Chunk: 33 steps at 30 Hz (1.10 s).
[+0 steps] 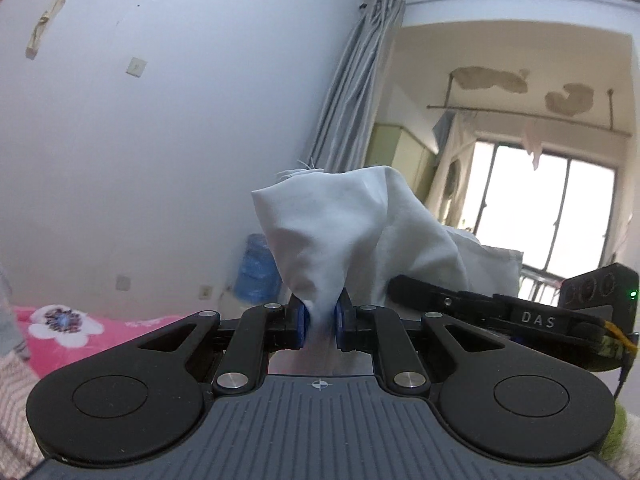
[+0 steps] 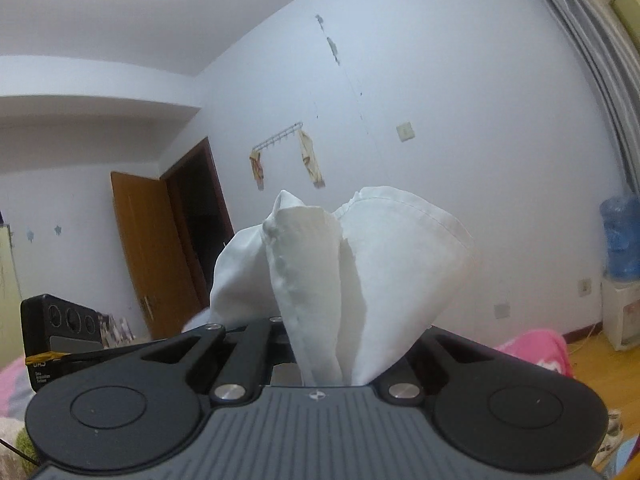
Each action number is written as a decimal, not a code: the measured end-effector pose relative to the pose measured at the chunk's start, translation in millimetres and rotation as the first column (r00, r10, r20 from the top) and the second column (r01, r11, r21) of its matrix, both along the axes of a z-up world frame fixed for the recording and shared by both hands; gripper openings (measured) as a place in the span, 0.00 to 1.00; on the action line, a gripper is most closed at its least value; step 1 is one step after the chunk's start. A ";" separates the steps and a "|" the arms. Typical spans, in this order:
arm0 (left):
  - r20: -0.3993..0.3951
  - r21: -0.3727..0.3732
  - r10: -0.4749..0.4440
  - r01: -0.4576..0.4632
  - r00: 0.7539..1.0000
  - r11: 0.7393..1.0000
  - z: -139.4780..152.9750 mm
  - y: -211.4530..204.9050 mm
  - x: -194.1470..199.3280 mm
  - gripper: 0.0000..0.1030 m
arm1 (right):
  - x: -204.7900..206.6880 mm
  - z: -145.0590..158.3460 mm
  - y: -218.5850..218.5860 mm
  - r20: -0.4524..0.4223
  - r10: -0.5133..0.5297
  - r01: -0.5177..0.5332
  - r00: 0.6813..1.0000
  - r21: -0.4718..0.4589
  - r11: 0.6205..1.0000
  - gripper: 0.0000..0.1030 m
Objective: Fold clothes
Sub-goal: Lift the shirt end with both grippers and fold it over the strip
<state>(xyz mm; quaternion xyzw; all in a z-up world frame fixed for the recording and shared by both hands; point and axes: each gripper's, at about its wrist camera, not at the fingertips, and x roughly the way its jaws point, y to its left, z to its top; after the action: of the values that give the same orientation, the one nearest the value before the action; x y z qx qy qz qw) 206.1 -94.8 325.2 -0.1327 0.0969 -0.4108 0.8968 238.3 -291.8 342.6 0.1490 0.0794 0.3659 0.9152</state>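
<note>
A white garment (image 1: 344, 236) bunches up from between the blue pads of my left gripper (image 1: 319, 326), which is shut on it and held high, pointing level across the room. The other gripper's black body (image 1: 520, 312) shows at the right of the left wrist view. In the right wrist view, another bunch of the white garment (image 2: 344, 264), with a stitched hem, rises out of my right gripper (image 2: 324, 360), which is shut on it; the cloth hides its fingertips. The left gripper's body (image 2: 60, 328) sits at that view's left edge.
A pink flowered blanket (image 1: 72, 332) lies low at the left. A blue water bottle (image 2: 620, 236) stands on a dispenser by the wall. Grey curtains (image 1: 356, 92) and a bright window (image 1: 544, 208) are ahead; a brown door (image 2: 152, 256) stands open.
</note>
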 end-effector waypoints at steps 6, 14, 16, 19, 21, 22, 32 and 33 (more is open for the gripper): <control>-0.107 -0.075 -0.152 0.145 0.983 0.987 13.2 -14.1 29.9 0.11 | -4.9 46.7 -0.2 -0.082 -0.092 0.087 0.992 -0.059 0.994 0.08; -0.181 -0.113 -0.332 0.316 0.926 0.942 7.2 -13.4 102.6 0.11 | 35.7 59.8 33.3 -0.212 -0.299 0.280 0.930 -0.115 0.953 0.08; -0.208 -0.117 -0.327 0.308 0.922 0.944 2.8 -7.0 120.9 0.11 | 59.4 55.6 41.5 -0.244 -0.311 0.290 0.919 -0.116 0.950 0.08; -0.234 -0.105 -0.281 0.263 0.931 0.959 -6.6 -2.0 147.0 0.11 | 96.8 38.4 47.0 -0.278 -0.287 0.270 0.917 -0.099 0.958 0.08; -0.240 -0.073 -0.229 0.218 0.943 0.973 -16.5 1.6 161.4 0.11 | 125.5 18.9 45.6 -0.299 -0.251 0.238 0.921 -0.080 0.968 0.08; -0.245 -0.056 -0.200 0.192 0.949 0.980 -22.3 0.7 168.0 0.11 | 140.4 8.4 41.8 -0.307 -0.227 0.216 0.924 -0.072 0.974 0.08; -0.304 0.079 0.104 -0.083 0.947 0.993 -86.2 -58.9 222.4 0.11 | 290.7 -93.8 -12.9 -0.385 0.039 -0.026 0.922 0.039 0.999 0.08; -0.310 0.087 0.122 -0.099 0.943 0.991 -91.3 -66.0 227.8 0.11 | 304.2 -100.5 -16.9 -0.392 0.053 -0.039 0.919 0.044 0.998 0.08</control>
<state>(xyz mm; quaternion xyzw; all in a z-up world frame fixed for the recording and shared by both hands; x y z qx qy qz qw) 433.9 -160.8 233.9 -0.1703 0.2455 -0.3297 0.8956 542.5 -308.7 242.1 0.2337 0.2581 0.3516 0.8690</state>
